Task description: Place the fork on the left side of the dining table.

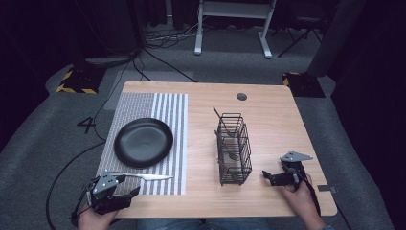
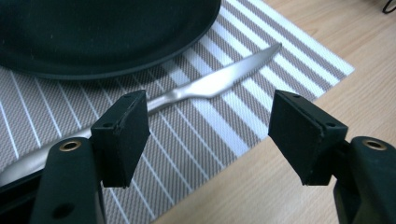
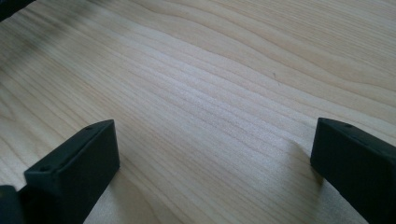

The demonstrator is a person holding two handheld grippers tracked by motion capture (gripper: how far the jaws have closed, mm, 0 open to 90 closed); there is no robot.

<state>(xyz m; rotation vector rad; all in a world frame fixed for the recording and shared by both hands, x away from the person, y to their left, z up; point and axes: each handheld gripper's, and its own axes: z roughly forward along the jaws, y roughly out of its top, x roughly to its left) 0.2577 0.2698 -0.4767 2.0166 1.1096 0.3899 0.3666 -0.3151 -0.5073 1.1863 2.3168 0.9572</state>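
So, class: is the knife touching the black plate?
Apart. The left gripper view shows a strip of striped placemat between the knife and the rim of the black plate.

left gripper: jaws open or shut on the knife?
Open. In the left gripper view the left gripper has its pads wide apart with striped mat between them; the knife lies beyond, ungripped.

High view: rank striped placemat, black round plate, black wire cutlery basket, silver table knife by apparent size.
1. Striped grey-and-white placemat, largest.
2. Black round plate.
3. Black wire cutlery basket. It stands upright, so it is hard to compare with the flat plate.
4. Silver table knife, smallest.
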